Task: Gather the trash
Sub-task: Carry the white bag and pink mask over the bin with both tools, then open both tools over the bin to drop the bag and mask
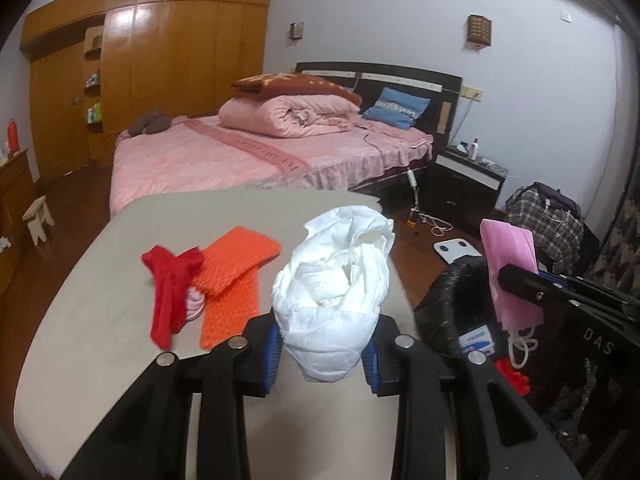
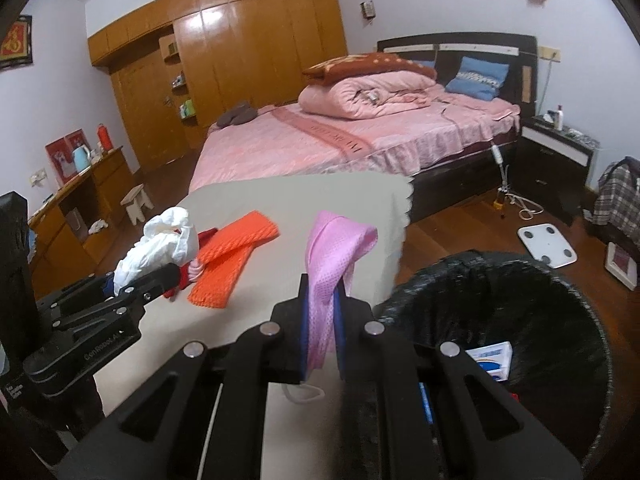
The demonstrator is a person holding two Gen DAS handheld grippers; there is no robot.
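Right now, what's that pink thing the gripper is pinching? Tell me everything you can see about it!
The pink thing looks like a face mask, made of thin, soft, dimpled pink fabric. It is folded and crumpled lengthwise, standing up between the shut pads of the right gripper, with its top flopping over in a loop. A white ear loop dangles below. Nothing but the gripper touches it; it is held in the air above the edge of the beige table, beside the black-lined trash bin.

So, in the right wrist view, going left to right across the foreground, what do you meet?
White crumpled paper in the left gripper → orange foam net → pink mask in the right gripper → black-lined trash bin.
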